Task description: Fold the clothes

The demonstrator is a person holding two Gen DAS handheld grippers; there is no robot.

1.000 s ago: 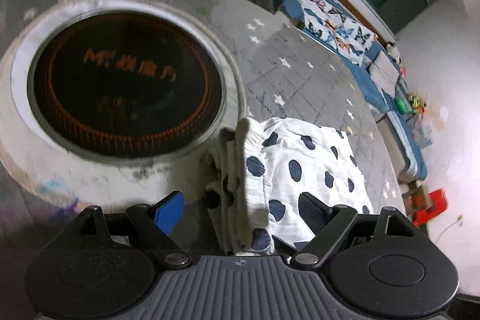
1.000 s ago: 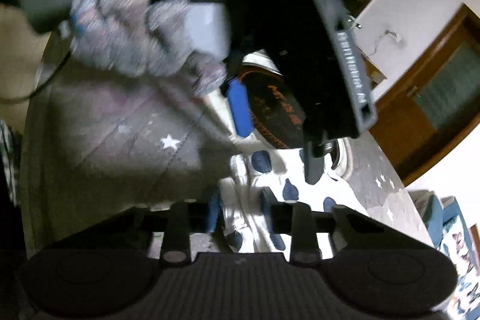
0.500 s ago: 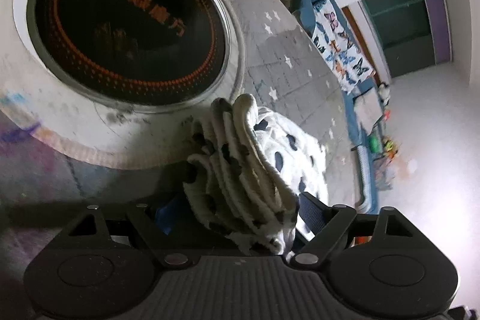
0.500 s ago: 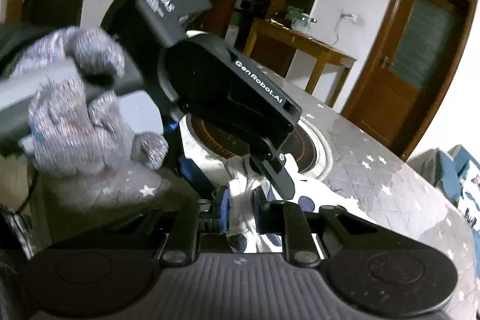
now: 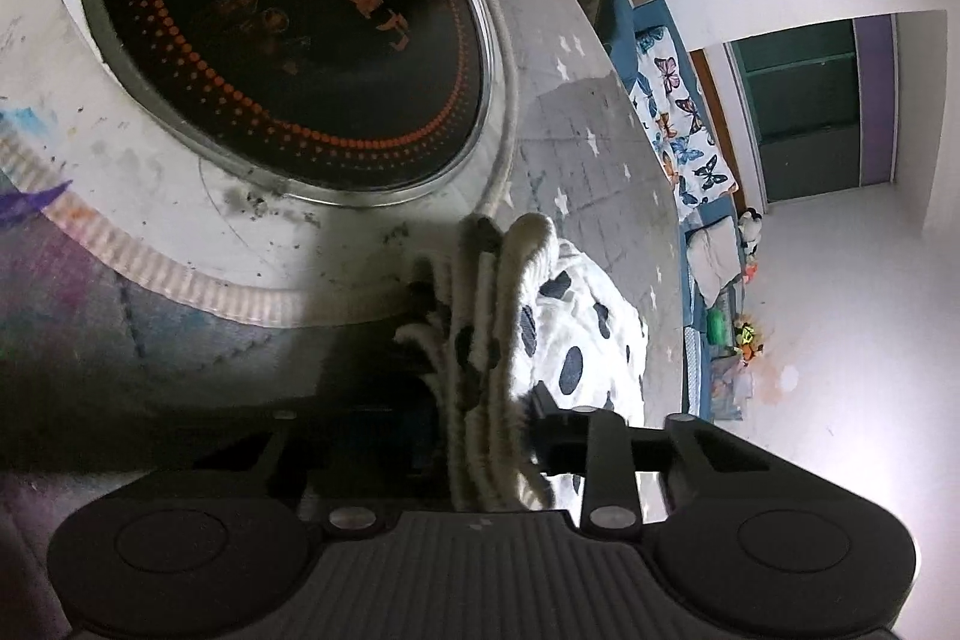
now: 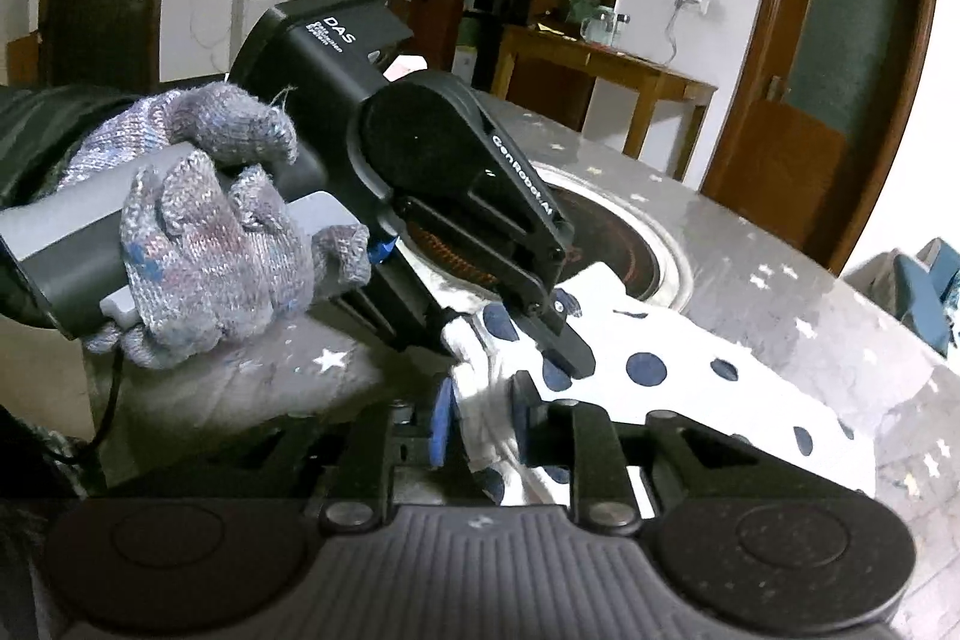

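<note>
Clothes here means one white garment with dark blue dots, folded into a thick stack and lying on the grey, star-patterned table just beside the round black burner set into the tabletop. Seen from the left wrist camera, the garment shows its layered folded edges bunched upright, with the flat spotted top spreading away from the burner toward the table's edge. The left gripper is closed narrow on that bunched edge, cloth filling the gap between its two fingers. The right gripper pinches the same end of the garment, a thin fold caught between its blue pad and the opposite finger, the gap almost gone. In the right wrist view the left gripper reaches down over the burner side of the garment, its black finger resting on the spotted cloth, held by a hand in a grey knitted glove. A pale ribbed ring runs around the burner. Farther from the burner, beyond the table's edge, stands a blue sofa with a butterfly-print cover. On the other side of the burner, past the table, are a wooden side table and a brown door.
</note>
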